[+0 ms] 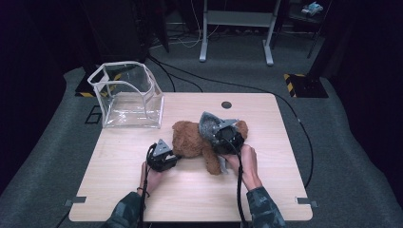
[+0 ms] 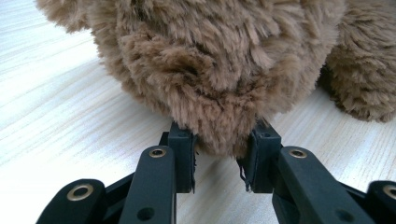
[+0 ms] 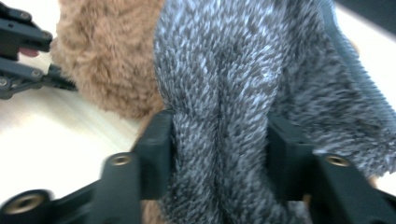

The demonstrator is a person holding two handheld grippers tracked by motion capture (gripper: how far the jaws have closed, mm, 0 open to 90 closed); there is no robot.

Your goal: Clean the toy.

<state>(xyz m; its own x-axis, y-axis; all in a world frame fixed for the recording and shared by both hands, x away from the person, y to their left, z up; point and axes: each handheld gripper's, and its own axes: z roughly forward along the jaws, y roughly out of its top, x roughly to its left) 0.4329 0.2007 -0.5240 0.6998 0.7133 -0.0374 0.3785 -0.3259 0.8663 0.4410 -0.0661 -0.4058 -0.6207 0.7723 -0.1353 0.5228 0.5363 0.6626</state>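
Brown teddy bear lying mid-table, a gripper on each side of it.

Your left gripper (image 2: 219, 161) is clamped on a tuft of the teddy bear (image 1: 192, 138). Your right gripper (image 3: 219, 154) has the grey knitted garment (image 3: 243, 93) bunched between its jaws, pads pressing its folds, over the bear's body. A clear plastic box (image 1: 127, 95) sits at the table's (image 1: 266, 190) far-left corner.

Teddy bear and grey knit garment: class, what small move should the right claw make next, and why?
Probably close the right claw firmly on the grey knit garment and draw it further along the teddy bear. The fabric is bunched between its jaws, and the left claw already pinches the bear's fur, steadying it.
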